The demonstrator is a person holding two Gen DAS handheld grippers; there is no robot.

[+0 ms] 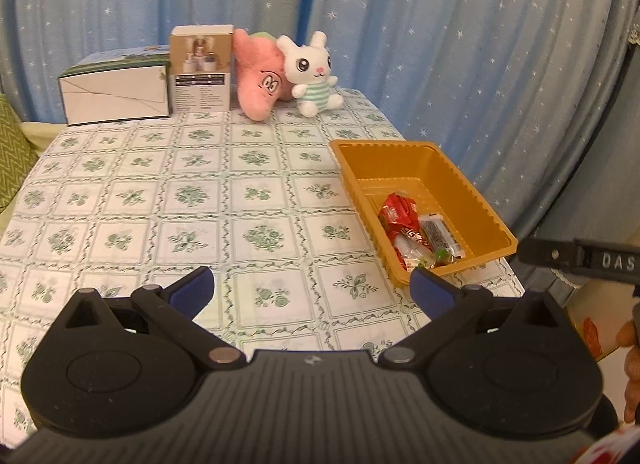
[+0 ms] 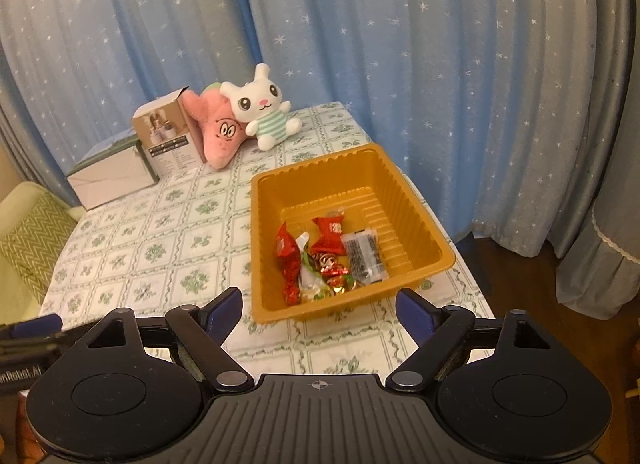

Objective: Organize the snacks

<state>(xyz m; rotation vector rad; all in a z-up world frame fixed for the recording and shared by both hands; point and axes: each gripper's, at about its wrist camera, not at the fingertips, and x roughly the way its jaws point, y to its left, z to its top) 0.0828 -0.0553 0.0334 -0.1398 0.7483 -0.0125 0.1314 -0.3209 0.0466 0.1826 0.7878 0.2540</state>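
Observation:
An orange plastic tray (image 2: 280,188) stands near the table's right edge; it also shows in the left wrist view (image 1: 460,180). Inside lie several wrapped snacks: red packets (image 2: 329,234), a clear packet with dark print (image 2: 363,254) and small candies (image 2: 336,278); the left wrist view shows them too (image 1: 416,232). My right gripper (image 2: 319,314) is open and empty, just in front of the tray's near wall. My left gripper (image 1: 312,292) is open and empty, above the tablecloth left of the tray.
A white rabbit plush (image 1: 314,72), a pink plush (image 1: 258,80), a brown carton (image 1: 200,68) and a white box (image 1: 116,92) stand at the table's far end. The flowered tablecloth (image 1: 192,200) covers the table. Blue star curtains hang behind. A green cushion (image 2: 36,232) is left.

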